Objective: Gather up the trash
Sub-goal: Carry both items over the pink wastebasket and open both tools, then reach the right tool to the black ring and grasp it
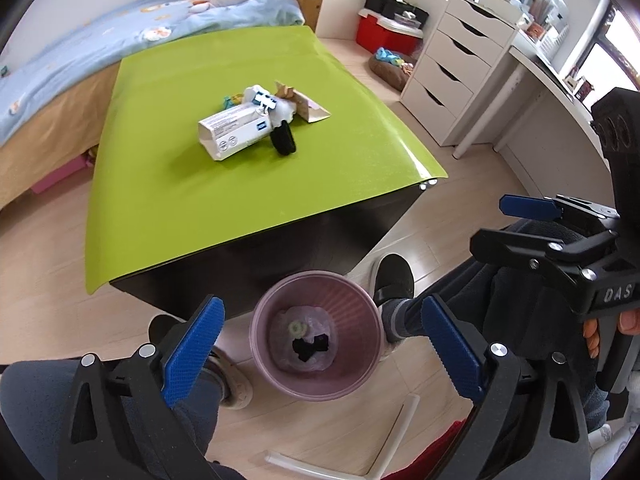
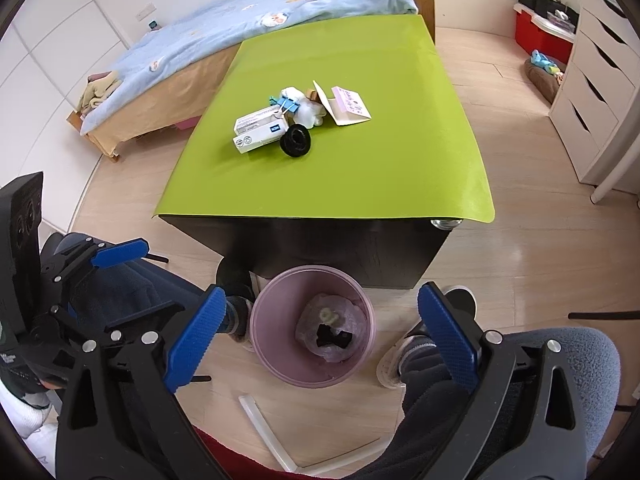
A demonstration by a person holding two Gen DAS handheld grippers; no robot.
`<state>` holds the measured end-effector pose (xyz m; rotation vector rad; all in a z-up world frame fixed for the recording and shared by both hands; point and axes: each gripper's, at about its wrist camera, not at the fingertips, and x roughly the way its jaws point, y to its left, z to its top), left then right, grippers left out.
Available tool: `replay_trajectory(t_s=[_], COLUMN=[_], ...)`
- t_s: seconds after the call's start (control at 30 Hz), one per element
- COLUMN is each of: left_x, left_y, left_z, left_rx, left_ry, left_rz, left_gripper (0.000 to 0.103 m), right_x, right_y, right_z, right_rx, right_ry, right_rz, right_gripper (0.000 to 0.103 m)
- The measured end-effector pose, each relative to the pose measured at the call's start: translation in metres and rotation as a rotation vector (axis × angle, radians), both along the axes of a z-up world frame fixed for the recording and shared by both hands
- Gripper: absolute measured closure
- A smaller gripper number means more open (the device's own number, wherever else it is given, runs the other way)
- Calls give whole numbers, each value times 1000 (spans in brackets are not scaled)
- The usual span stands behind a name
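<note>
1. Trash (image 1: 256, 124) lies heaped mid-table (image 1: 160, 200): a box, clip, black roll, tissue and card, touching one another.
2. Bin (image 1: 316, 334) stands on the floor just before the table, a few scraps already inside.
3. Left gripper (image 1: 320, 344) hangs over the bin, jaws spread wide, nothing between them; right gripper (image 2: 320, 340) likewise spread and bare.
4. Likely step: a drop just finished. Next calls for reaching back to the heap and pinching one piece.

A bedroom in a home. Ahead of the grippers and beyond the low green-topped table (image 2: 328, 184) stands a bed (image 2: 240, 36) with a blue printed quilt and soft toys. Off to the right is a white chest of drawers (image 1: 456, 68) beside a white desk (image 1: 560, 92); a red storage box (image 1: 384, 32) sits on the pale wooden floor (image 2: 520, 140).
</note>
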<state>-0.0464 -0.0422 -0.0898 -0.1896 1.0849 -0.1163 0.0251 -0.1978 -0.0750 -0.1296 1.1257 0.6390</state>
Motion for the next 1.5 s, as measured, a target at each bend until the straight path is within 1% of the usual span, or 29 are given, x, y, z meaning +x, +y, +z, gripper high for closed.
replay_trajectory(t_s=[0.27,0.47,0.63,0.87,1.13,1.33,1.4,1.47,1.5], left_x=[-2,-2,0,1,-5,-11,-12,-13,-13], left_y=[14,24,34,46,55,63,65,67,68], left_z=[3,8,17,32,37,36,35,35,35], left_rx=[-2,-10,-1,10,23,14,10,7,5], left_ry=[-17,-30,-52,-87,-103,-105,-104,-103,-104], left_rz=[50,78,103,128,157,182,188,193,194], left_gripper=[8,8,8,8,8,8,8,8,8], right_x=[-3,7,24,55,90,107,110,114,116], right_y=[9,19,36,74,126,155,161,167,170], right_z=[-2,-1,4,7,-11,-36,-42,-50,-54], right_rx=[-8,-6,-7,-39,-126,-210,-228,-258,-271], right_ry=[-17,-17,-32,-62,-73,-64,-63,-62,-59], right_rz=[23,32,53,105,176,215,222,228,229], right_gripper=[7,7,7,7,7,7,12,26,28])
